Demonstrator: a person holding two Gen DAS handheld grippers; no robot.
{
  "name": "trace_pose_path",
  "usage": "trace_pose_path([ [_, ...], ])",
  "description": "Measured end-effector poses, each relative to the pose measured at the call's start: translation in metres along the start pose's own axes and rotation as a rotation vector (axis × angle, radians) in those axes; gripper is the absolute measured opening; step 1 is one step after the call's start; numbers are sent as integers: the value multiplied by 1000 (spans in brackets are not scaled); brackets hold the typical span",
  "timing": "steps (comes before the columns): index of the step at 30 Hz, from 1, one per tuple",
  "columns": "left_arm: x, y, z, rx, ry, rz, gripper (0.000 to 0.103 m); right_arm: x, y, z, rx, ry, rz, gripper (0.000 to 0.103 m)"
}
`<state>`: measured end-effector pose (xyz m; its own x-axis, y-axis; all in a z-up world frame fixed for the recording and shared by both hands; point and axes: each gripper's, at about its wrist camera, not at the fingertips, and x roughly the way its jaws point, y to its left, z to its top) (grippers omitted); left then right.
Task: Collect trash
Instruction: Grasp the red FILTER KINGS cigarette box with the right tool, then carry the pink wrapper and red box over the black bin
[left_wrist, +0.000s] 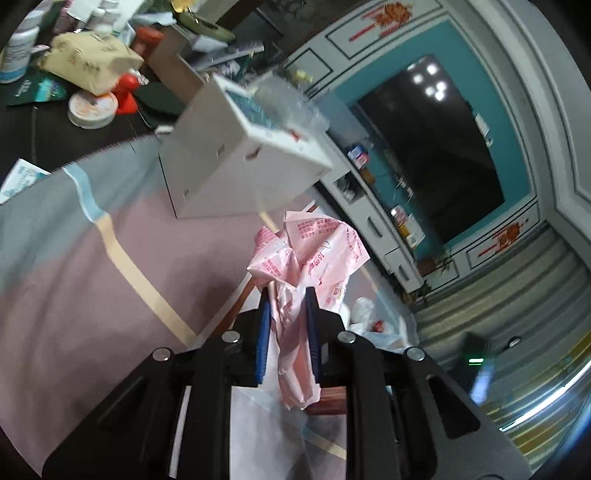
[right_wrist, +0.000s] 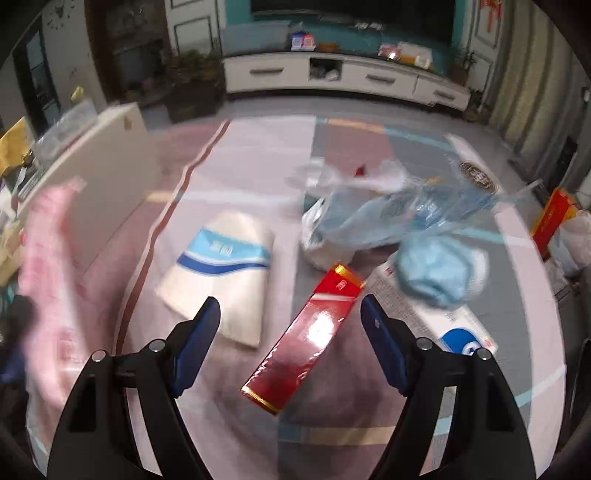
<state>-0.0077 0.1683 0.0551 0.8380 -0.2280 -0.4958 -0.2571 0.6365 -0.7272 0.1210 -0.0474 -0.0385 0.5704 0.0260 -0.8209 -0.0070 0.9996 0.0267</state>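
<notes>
My left gripper (left_wrist: 287, 295) is shut on a crumpled pink plastic wrapper (left_wrist: 314, 254) with red print, held up off the rug. The same pink wrapper (right_wrist: 48, 266) shows as a blur at the left edge of the right wrist view. My right gripper (right_wrist: 290, 306) stands open above the rug, and a long red carton (right_wrist: 306, 332) lies flat below, between its blue fingers (right_wrist: 199, 332), untouched. Beside it lie a white packet with a blue band (right_wrist: 225, 273), a clear blue-printed plastic bag (right_wrist: 388, 218), a crumpled light blue wad (right_wrist: 432, 273) and a white-and-blue box (right_wrist: 458, 332).
A white cardboard box (left_wrist: 236, 155) stands on the pink and grey rug (left_wrist: 92, 277), next to a dark table (left_wrist: 44, 125) crowded with bottles and packets. A white TV cabinet (right_wrist: 343, 77) runs along the far wall. Another red box (right_wrist: 550, 221) stands at the right.
</notes>
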Motion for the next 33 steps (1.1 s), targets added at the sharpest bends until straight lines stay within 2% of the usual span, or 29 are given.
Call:
trace_pose_path([
  [1,-4,-1,-1,-2,-7,-11,19,3,-1,-1,7,15,12,77],
  [4,-19,-4,-3,11,-22,-18,19,10,-1,-4,1,27,-4,59],
  [6,-24,-8,-3,20,-33,-26,19,8,1,-7,-21,12,-29,37],
  [8,-26,-10,-5,19,-33,-37,19,8,3,-11,-48,15,-24,24],
  [14,-29,-19,-5,30,-33,-67,19,-14,-8,-19,-55,-11,38,23],
  [27,-28,-51,-19,114,-3,-139,19,-111,-66,-59,-61,-162,124,23],
  [29,-28,-60,-25,136,18,-162,19,-125,-78,-66,-50,-182,137,23],
  [31,-25,-68,-31,129,81,-227,19,-141,-90,-74,-30,-204,149,23],
  [33,-26,-78,-37,142,113,-276,19,-156,-101,-83,-7,-244,148,23],
])
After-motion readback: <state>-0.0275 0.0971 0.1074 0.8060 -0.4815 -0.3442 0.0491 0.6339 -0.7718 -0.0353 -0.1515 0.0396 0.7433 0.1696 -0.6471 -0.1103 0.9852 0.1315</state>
